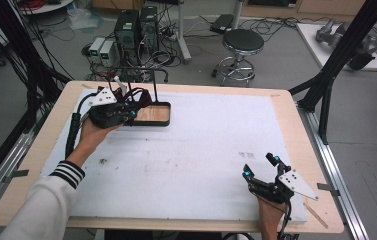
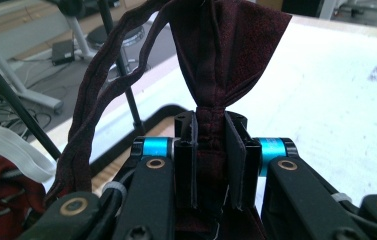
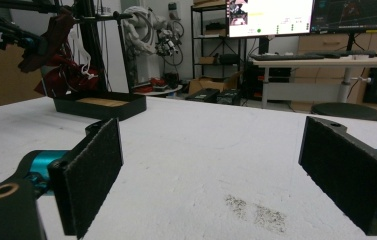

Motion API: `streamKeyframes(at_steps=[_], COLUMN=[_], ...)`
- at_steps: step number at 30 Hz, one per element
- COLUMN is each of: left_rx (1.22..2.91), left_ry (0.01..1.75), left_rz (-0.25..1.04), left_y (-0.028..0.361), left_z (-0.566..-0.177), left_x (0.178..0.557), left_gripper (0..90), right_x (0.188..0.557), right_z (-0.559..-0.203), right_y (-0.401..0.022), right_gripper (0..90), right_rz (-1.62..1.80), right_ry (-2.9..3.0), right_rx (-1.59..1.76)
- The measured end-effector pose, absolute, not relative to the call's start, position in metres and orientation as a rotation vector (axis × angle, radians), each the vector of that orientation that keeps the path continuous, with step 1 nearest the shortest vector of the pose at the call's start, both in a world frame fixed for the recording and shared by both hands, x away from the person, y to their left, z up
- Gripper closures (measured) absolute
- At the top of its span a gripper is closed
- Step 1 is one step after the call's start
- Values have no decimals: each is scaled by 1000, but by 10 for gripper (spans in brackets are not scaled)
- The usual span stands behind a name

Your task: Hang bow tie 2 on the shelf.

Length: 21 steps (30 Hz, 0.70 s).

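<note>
left tongs [image 2: 211,150] clamp the maroon cloth [image 2: 226,55] at a bunched fold; soft, light, floppy, best pinched there. right tongs [image 1: 262,167] gape, idle over the table [image 1: 201,150].

Evenly lit from overhead, bright on the white mat [image 1: 201,150], with soft, faint shadows. High view slightly soft, floor at the desk's far edge darker. Left gripper view sharp on the pads [image 2: 236,165] and dark red cloth [image 2: 226,55], background blurred, mat near overexposed. Right gripper view: pads [image 3: 93,175] close and a little soft, glare from monitors [image 3: 271,15], lines bowed at the edges
</note>
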State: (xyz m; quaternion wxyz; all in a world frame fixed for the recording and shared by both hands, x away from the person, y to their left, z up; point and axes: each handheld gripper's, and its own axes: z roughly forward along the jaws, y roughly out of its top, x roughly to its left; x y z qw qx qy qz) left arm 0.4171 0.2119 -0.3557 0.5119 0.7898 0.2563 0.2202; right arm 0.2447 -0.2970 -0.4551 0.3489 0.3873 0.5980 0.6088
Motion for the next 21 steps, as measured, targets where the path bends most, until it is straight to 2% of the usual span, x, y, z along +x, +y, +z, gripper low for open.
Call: streamKeyframes(at_steps=[21], left_rx=[1758], left_ry=[633], left_rz=[590], left_y=[205], left_z=[-329], left_x=[424], left_gripper=[762], right_x=[245], right_z=[-455], right_y=[-297], right_gripper=[96], right_rz=[1583], right_ry=[1552], right_rx=[1006])
